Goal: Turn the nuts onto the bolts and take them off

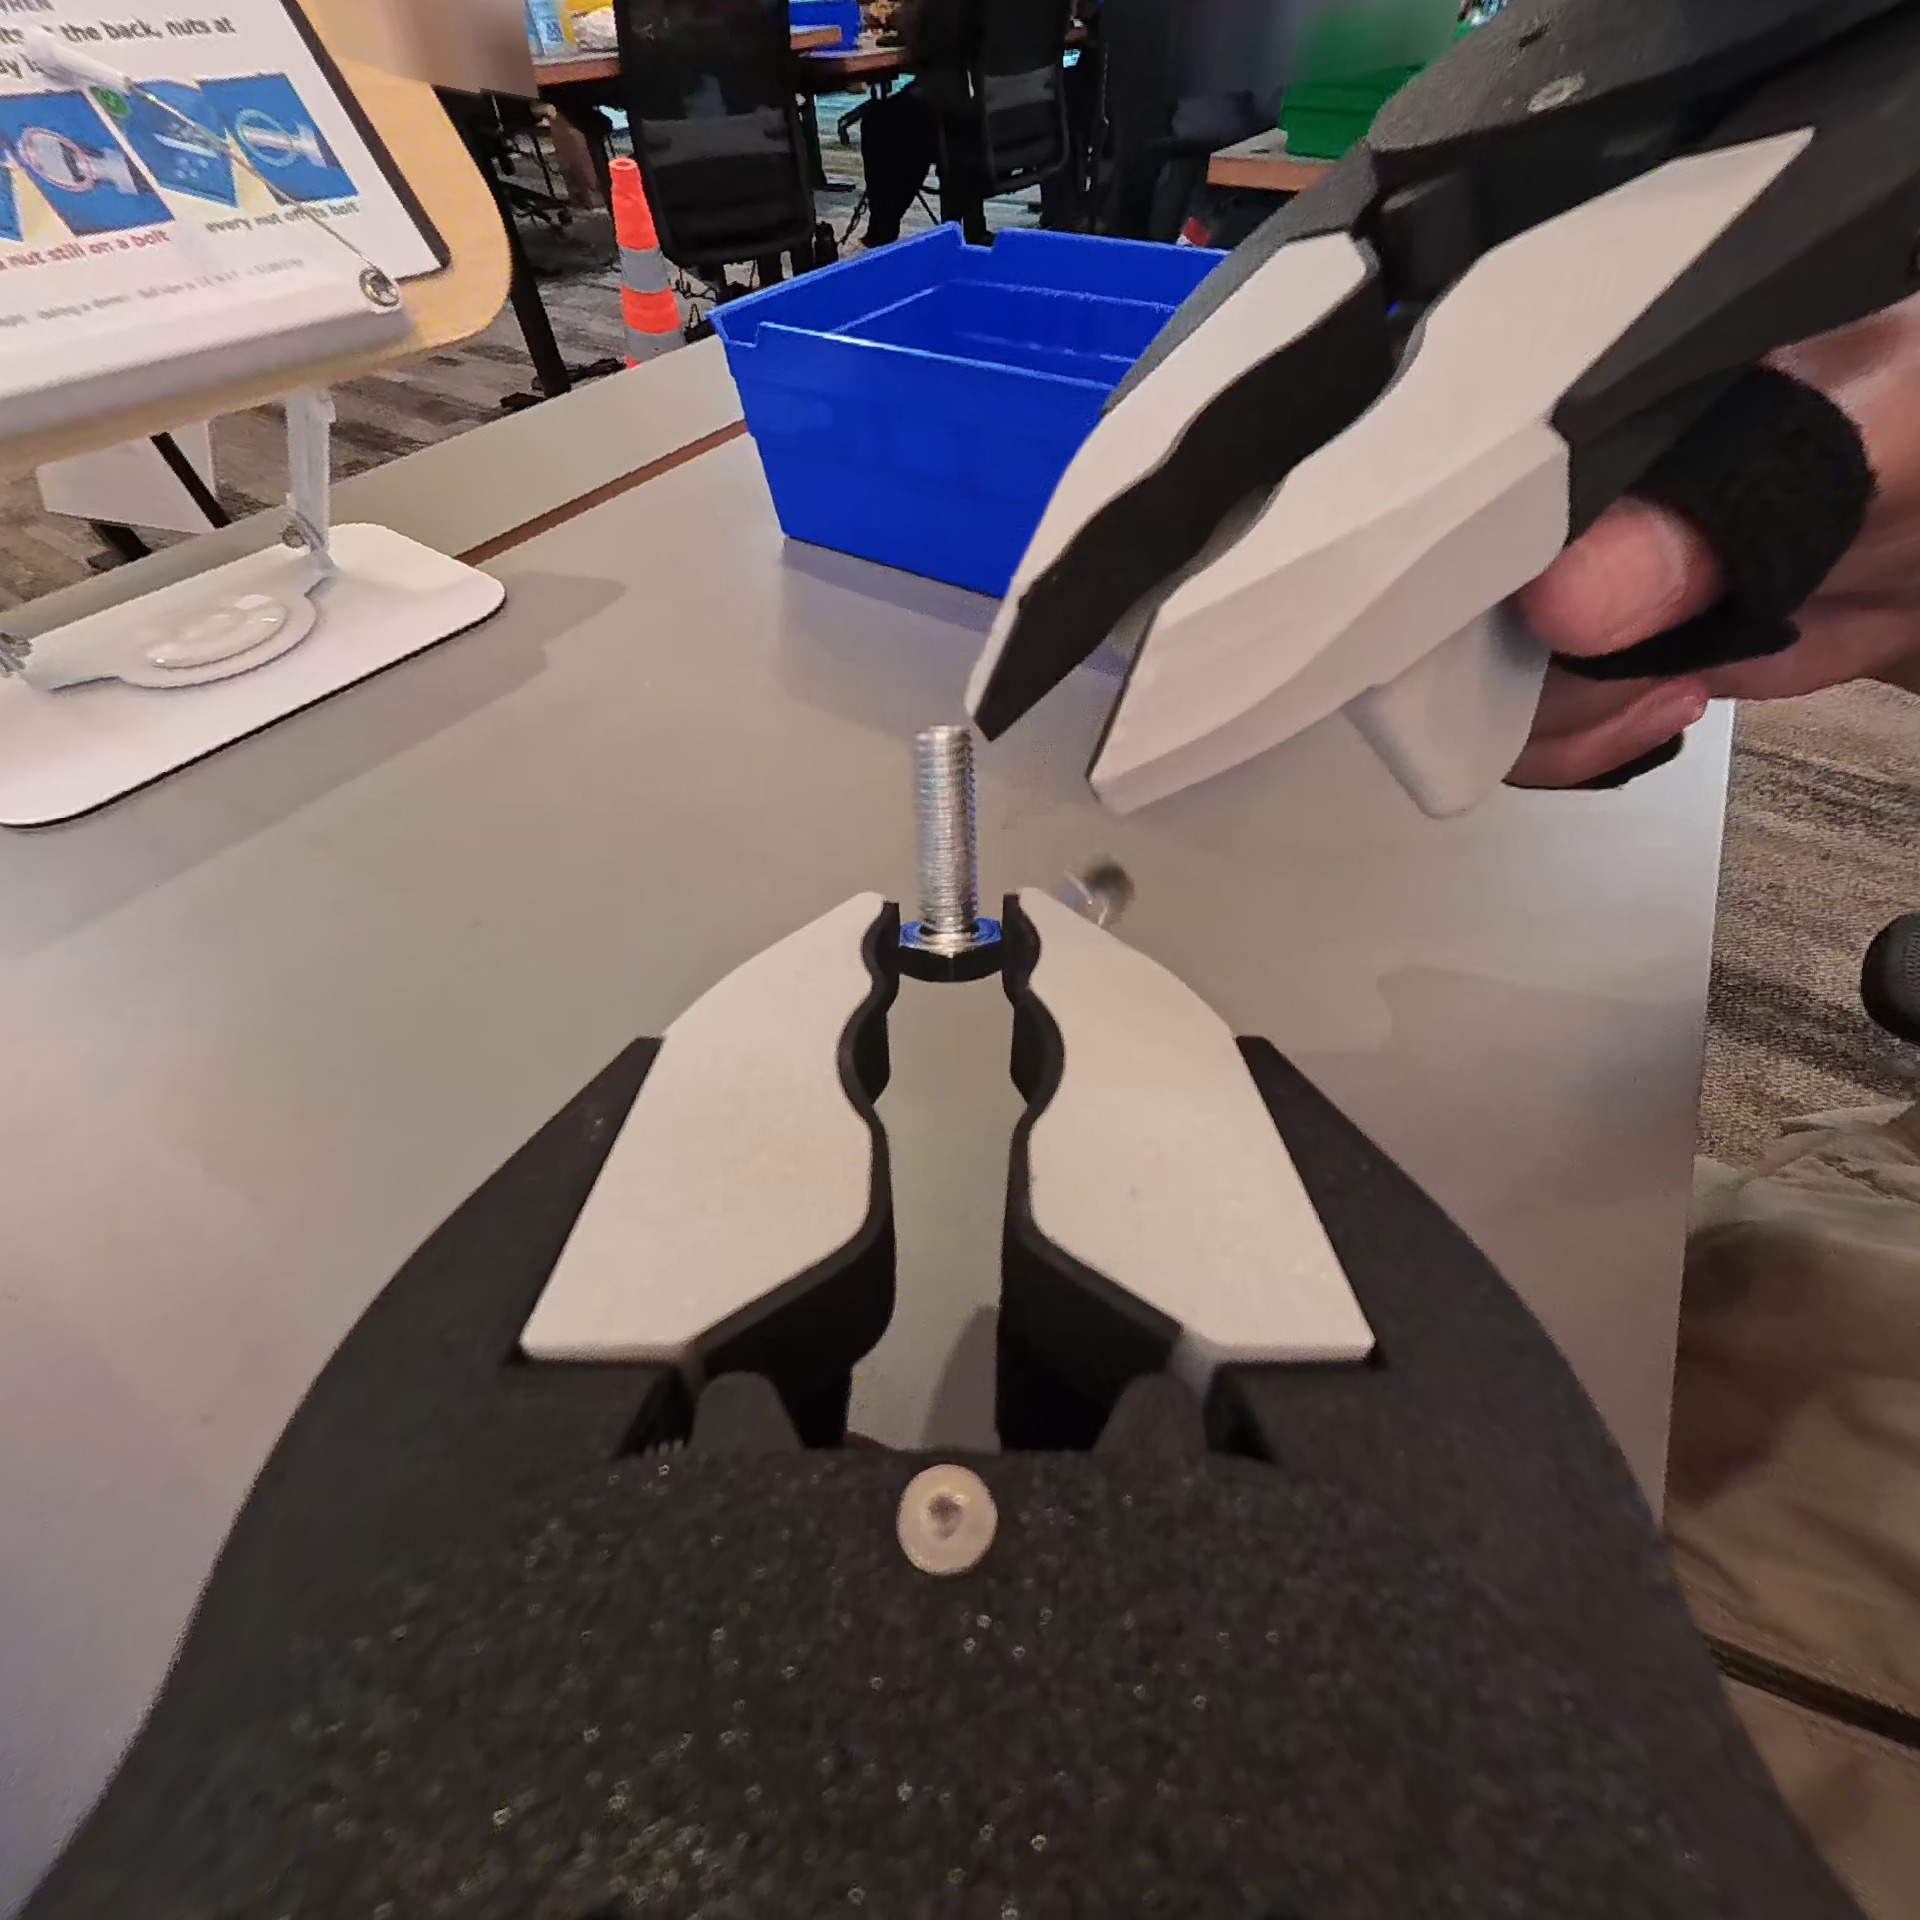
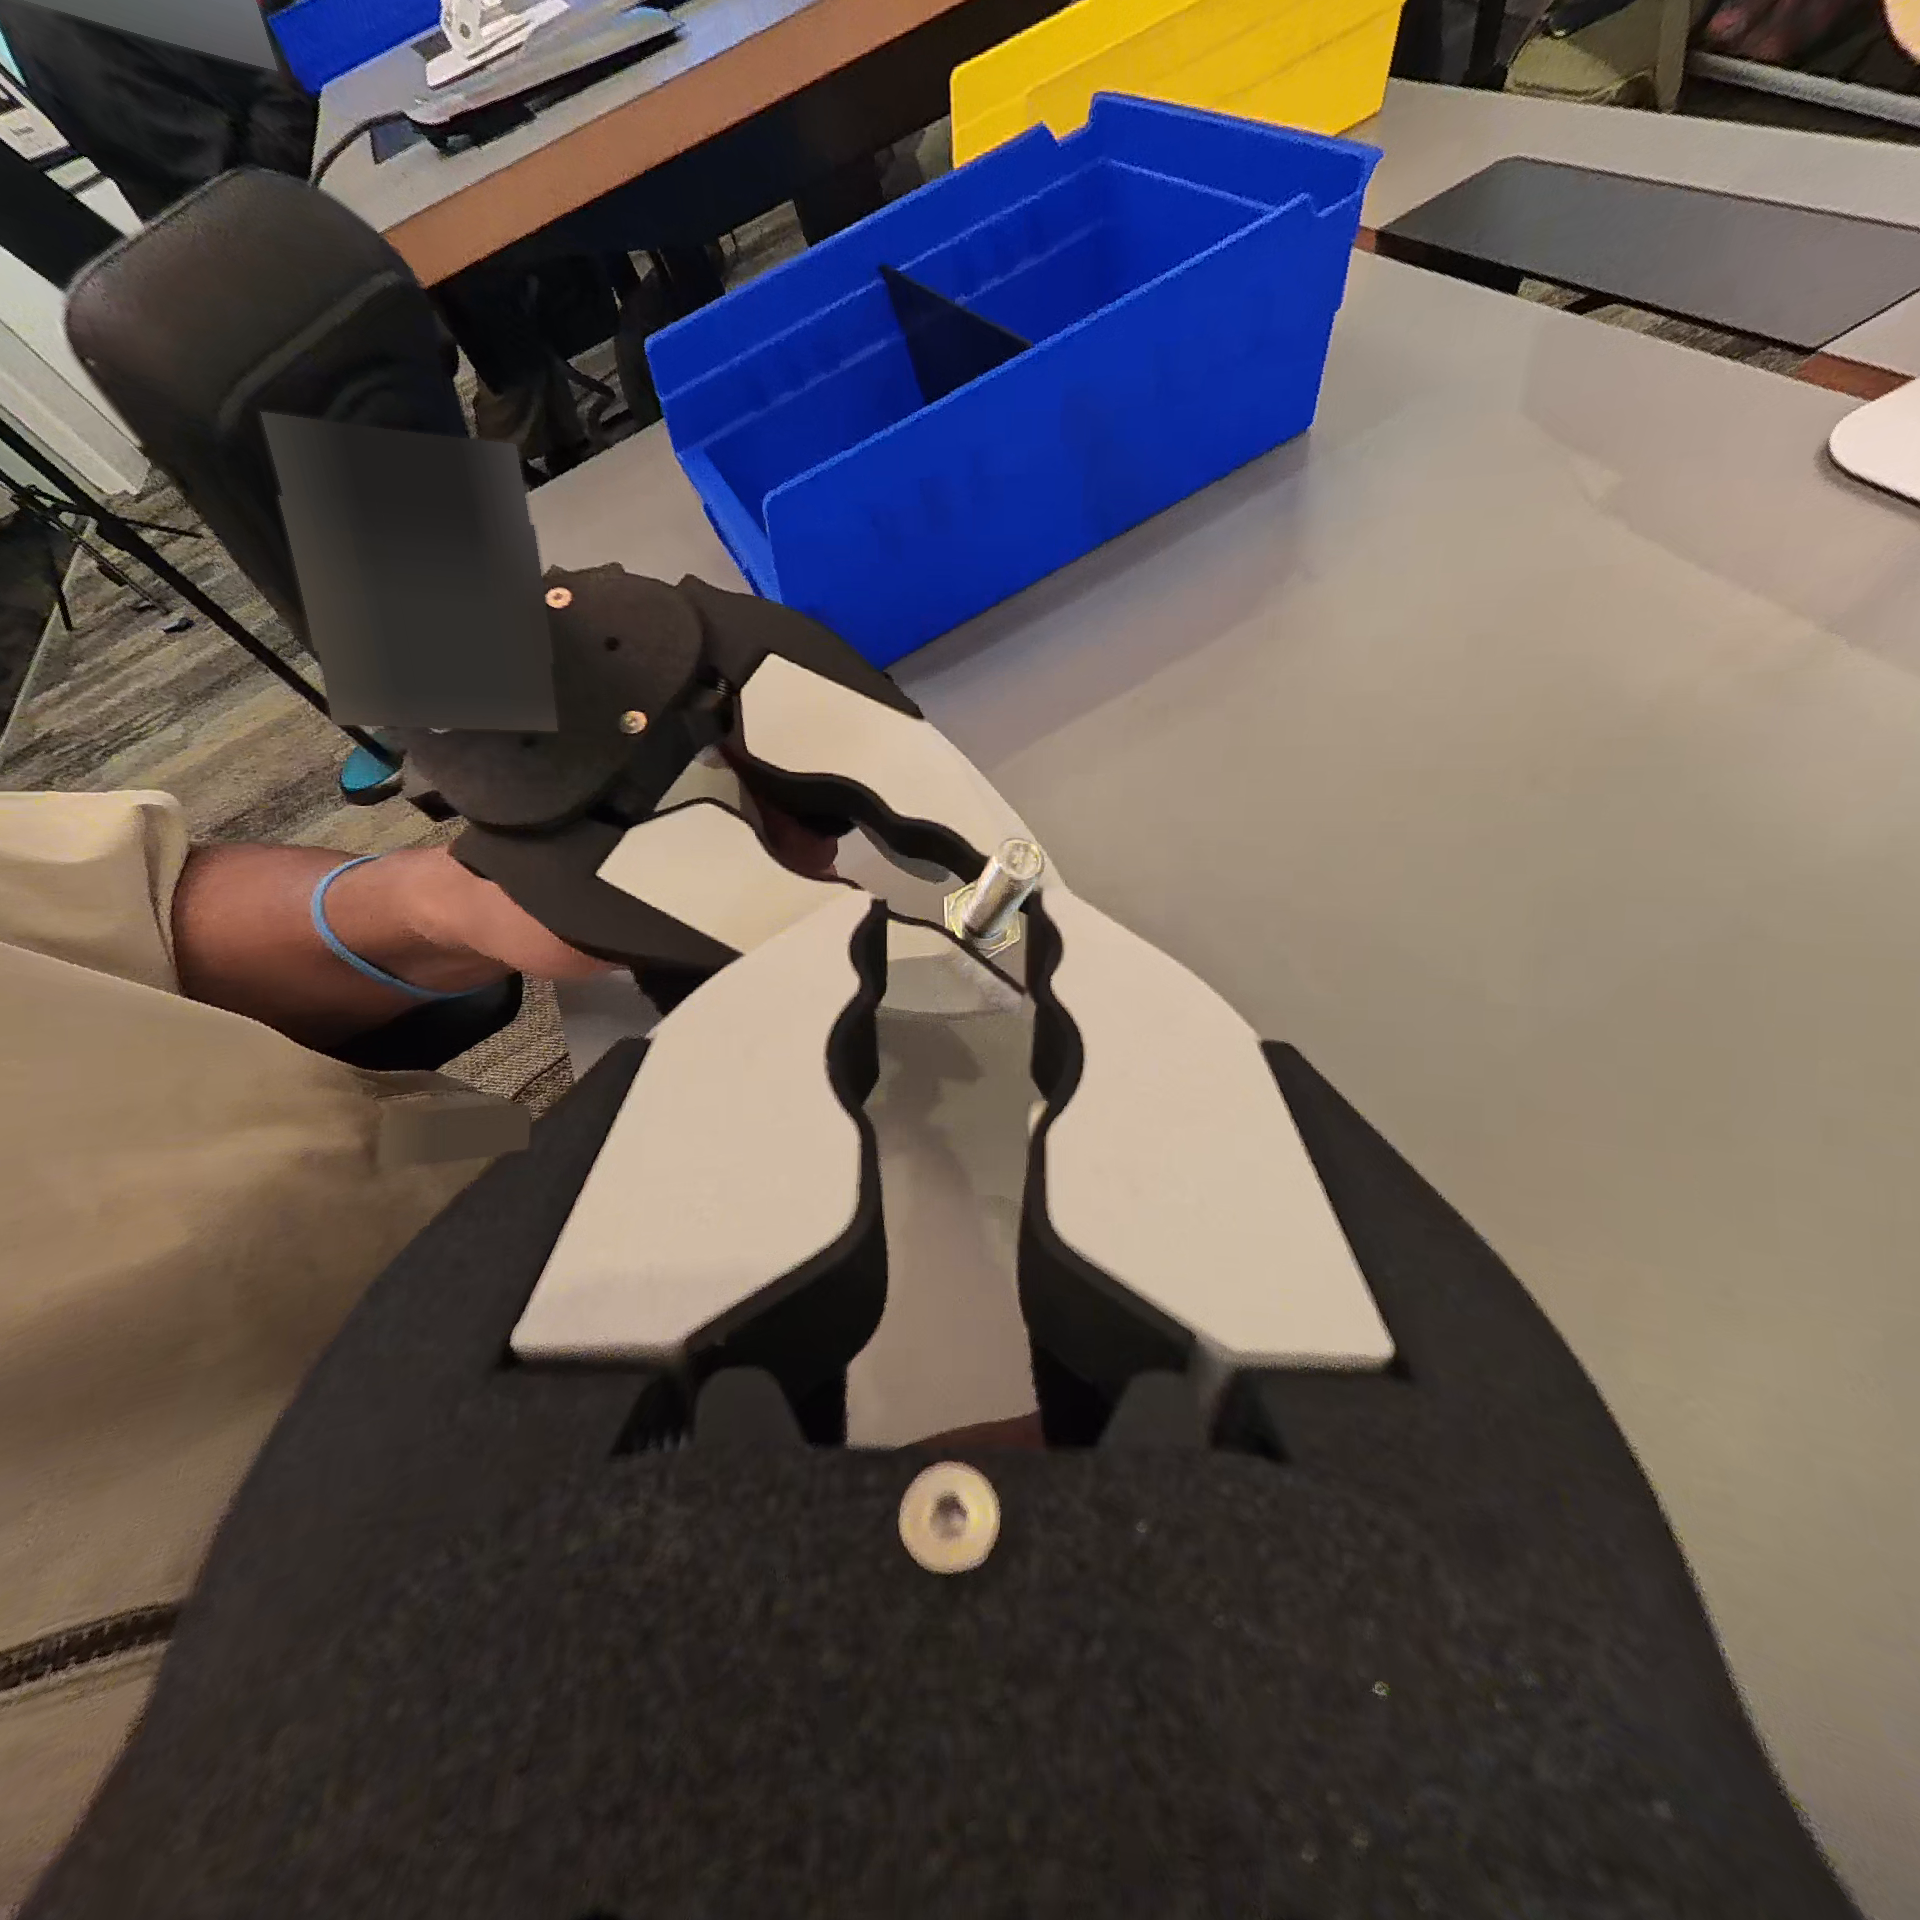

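Observation:
A silver bolt [image 1: 943, 821] stands upright, thread up. My left gripper [image 1: 951, 920] is shut on its hex head just above the grey table [image 1: 520, 935]. My right gripper [image 1: 1049, 753] hangs tilted just right of and above the bolt's top, with its jaws a little apart and nothing between them. A small blurred nut [image 1: 1101, 883] shows right of the bolt, below the right gripper's tips. In the right wrist view, the bolt [image 2: 1003, 883] sits in the left gripper [image 2: 982, 920], right in front of my right gripper [image 2: 948, 935].
A blue bin [image 1: 935, 436] with a dark divider [image 2: 951, 332] stands behind the bolt. A white stand [image 1: 239, 644] with an instruction card [image 1: 187, 208] is at the far left. A yellow bin [image 2: 1174, 73] and a black mat [image 2: 1662, 249] lie farther back. The table edge [image 1: 1704, 935] is at the right. The grippers are tip to tip, or close to it. The instruction card [image 1: 187, 208] is about equally far from each gripper, around 35 centimeters.

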Demonstrator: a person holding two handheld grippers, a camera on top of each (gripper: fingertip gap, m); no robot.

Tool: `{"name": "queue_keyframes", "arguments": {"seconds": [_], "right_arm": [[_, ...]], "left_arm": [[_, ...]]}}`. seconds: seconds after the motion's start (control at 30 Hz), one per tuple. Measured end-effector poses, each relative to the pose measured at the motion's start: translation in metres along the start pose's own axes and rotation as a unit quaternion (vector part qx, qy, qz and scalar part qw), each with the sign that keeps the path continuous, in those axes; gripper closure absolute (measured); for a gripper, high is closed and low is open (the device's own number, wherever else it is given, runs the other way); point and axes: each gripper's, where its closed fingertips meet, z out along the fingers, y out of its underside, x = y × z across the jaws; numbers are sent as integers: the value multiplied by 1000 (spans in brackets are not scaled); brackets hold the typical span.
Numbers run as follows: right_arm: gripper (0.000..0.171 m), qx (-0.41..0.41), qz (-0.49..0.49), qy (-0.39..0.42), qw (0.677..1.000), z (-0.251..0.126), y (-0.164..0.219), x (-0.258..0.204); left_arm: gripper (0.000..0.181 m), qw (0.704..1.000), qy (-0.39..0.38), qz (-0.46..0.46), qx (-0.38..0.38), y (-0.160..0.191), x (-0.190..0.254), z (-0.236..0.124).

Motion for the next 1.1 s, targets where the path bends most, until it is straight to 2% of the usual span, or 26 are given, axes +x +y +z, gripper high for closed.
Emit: {"name": "queue_keyframes", "arguments": {"seconds": [0.1, 0.23, 0.33, 0.43, 0.53, 0.63, 0.77, 0.9, 1.1], "right_arm": [[152, -3, 0, 5, 1000, 5, 3, 7], [147, 18, 15, 46, 999, -7, 13, 48], [147, 112, 6, 29, 993, -6, 16, 52], [152, 176, 3, -22, 984, 0, 21, 54], [150, 172, 12, -65, 983, 7, 22, 50], [148, 164, -36, -48, 985, 10, 24, 43], [145, 156, -61, 32, 985, 1, 24, 55], [147, 115, -17, 226, 967, -30, 24, 91], [137, 146, -8, 294, 945, -66, 16, 83]], "left_arm": [[163, 1000, -3, 4, -9, 5, -2, 2], [163, 999, -27, -3, -26, 21, -16, 7], [163, 999, -35, -15, -15, 26, -21, 10], [163, 999, -42, 4, 6, 22, -20, 8], [163, 999, -32, 4, 33, 17, -18, 4], [163, 998, -28, -13, 54, 12, -20, 0], [163, 995, -32, -42, 90, 4, -29, -10], [163, 989, -69, -45, 123, -5, -40, -20], [163, 987, -78, -25, 142, -11, -37, -24]]}}
